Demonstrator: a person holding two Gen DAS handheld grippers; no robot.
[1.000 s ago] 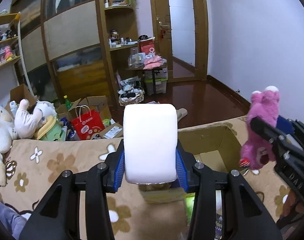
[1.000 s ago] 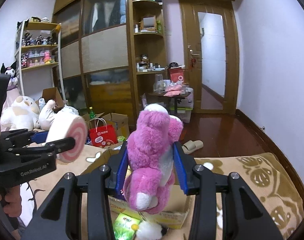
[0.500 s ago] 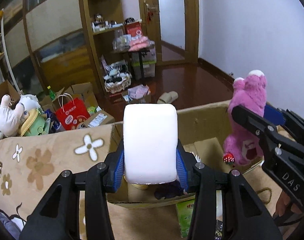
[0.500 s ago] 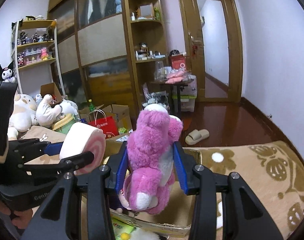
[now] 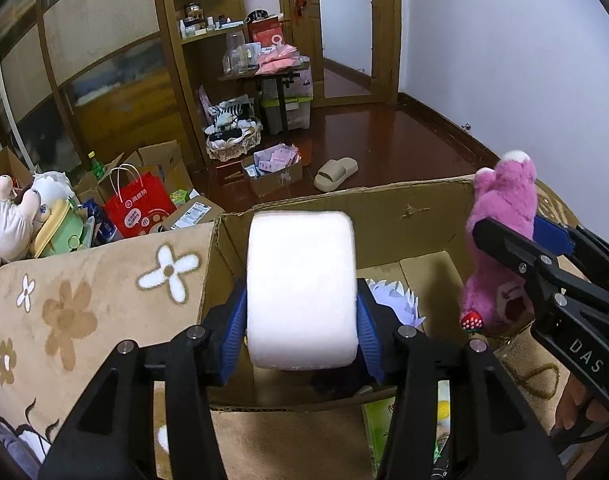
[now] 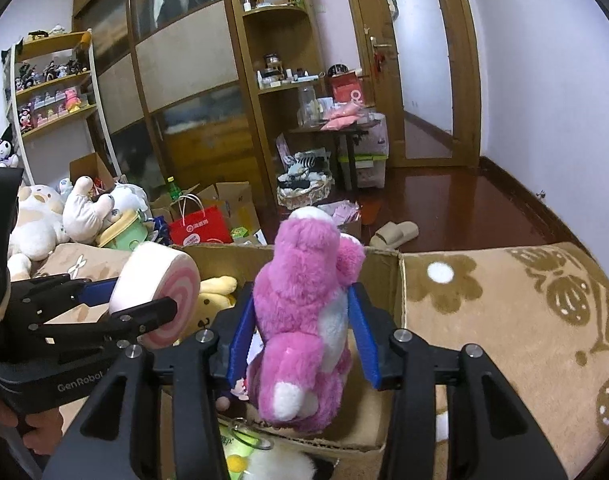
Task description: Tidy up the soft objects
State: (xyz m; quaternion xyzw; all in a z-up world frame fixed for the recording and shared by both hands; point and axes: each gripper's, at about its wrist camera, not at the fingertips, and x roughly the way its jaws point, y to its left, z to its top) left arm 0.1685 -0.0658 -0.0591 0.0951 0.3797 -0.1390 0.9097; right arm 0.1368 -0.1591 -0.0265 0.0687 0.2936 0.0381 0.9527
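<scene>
Blanket (image 5: 84,300) in tan with white and brown flowers covers the surface, and an open cardboard box (image 5: 384,216) sits on it, back wall upright and flaps spread. Inside the box, seen from the right wrist view, lies a yellow plush (image 6: 216,292), and from the left wrist view a pale lilac spiky item (image 5: 392,300), hard to identify. Pink bear plush (image 6: 304,312) hangs over the right part of the box between the blue pads of the right gripper (image 6: 302,334); its jaws are opening, with a gap showing at the right pad while the left pad looks to touch the fur. White roll-cake plush (image 5: 300,288) with a pink swirl end sits over the left part of the box, between the pads of the left gripper (image 5: 300,332); those jaws are opening too, and the pads seem to touch its sides, though contact is not clear from this angle. A small strawberry charm (image 5: 471,321) dangles by the bear. Beyond the blanket edge: pile of white plush toys (image 6: 44,220), red paper bag (image 5: 138,208), beige slipper (image 5: 336,172) on the dark wood floor.
</scene>
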